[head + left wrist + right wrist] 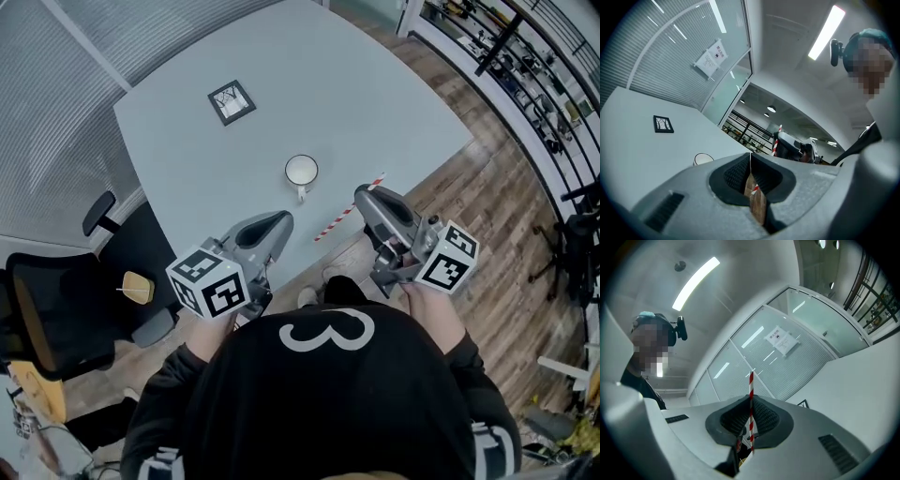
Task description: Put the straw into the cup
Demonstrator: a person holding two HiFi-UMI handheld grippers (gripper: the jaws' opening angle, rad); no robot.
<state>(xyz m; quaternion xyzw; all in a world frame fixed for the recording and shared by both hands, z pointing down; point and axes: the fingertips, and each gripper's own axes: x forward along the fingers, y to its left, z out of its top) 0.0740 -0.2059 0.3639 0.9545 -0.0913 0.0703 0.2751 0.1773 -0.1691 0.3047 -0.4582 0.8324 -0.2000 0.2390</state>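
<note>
We record a pale grey table (394, 103) with a small black-framed square card (231, 101) lying flat on its far part, well apart from the near edge. A black office chair (47, 314) stands left of the table, and wood-plank flooring (487, 187) runs along its right side. Beyond the table we note a glass partition with horizontal blinds (670, 61), a paper notice (711, 58) fixed to it, and a strip light (826, 32) on the ceiling.
</note>
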